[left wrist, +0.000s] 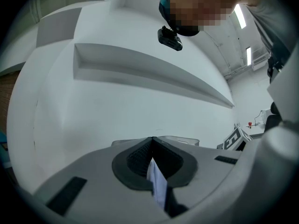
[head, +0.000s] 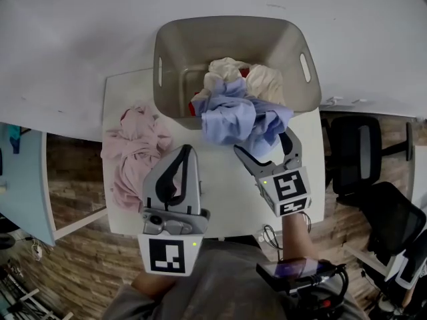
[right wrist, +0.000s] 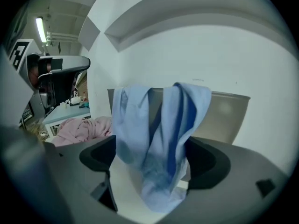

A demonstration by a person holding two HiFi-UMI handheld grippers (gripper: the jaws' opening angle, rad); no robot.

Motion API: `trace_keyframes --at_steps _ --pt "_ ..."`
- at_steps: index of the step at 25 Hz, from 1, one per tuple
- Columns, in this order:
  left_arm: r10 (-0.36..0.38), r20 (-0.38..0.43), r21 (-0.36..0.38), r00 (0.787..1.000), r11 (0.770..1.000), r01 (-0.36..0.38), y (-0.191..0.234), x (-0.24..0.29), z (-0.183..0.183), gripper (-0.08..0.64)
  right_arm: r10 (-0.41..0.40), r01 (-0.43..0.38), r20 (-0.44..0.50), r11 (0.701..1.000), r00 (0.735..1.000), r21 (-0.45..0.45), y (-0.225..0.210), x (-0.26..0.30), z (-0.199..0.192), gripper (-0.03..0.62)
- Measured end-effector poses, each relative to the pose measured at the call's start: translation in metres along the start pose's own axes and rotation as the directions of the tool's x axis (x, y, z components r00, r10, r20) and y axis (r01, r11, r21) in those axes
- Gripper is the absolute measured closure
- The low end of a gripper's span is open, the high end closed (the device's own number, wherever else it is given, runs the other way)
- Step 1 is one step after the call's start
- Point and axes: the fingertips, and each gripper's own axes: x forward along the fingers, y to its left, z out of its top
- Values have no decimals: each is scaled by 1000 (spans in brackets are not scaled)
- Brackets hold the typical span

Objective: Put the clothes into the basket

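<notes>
A white desk (head: 220, 199) stands against a white wall (head: 80, 39) at 12 o'clock. Wood-patterned floor (head: 80, 259) shows at 8 o'clock, black office chairs (head: 363, 145) at 3 o'clock, a pale blue table (head: 23, 179) at 9 o'clock. Ceiling strip lights (left wrist: 241, 16) glow.

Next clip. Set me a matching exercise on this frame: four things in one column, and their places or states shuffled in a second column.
Things:
1. pink garment
2. blue garment
3. cream garment
4. left gripper

Places or states:
A. inside the basket
B. jaws together
C. lying on the table, at the basket's left in the head view
D. draped over the basket's near rim, hanging between the open jaws of the right gripper

Pairs: 1-C, 2-D, 3-A, 4-B
</notes>
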Motion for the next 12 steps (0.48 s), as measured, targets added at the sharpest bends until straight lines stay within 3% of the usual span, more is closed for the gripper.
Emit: trace_keyframes --at_steps 2,5,6,7,8,9,10,12 --pt "-6 -11 3 1000 1000 6 6 1 -4 552 -23 22 33 1000 999 22 11 10 5 124" --pt "-18 -20 5 1000 1000 18 13 2 -10 552 -147 146 50 989 988 30 11 18 7 130" --pt "-23 -24 6 999 1000 23 15 3 -12 552 -202 201 48 979 978 17 7 18 7 169" --pt "-28 -27 7 999 1000 28 17 3 -14 552 -250 250 48 968 967 1 3 16 7 274" --pt "-32 -29 9 999 999 33 18 2 -15 552 -281 282 50 959 958 -12 -1 15 9 420" --pt "-37 -30 11 999 999 37 20 2 -16 552 -290 291 56 957 956 -16 -2 15 12 493" --pt "-40 -30 14 999 999 41 21 2 -16 552 -279 281 67 960 958 -11 -2 14 17 537" --pt "-42 -24 10 999 999 42 23 2 -14 552 -238 239 105 971 965 5 3 9 30 546"
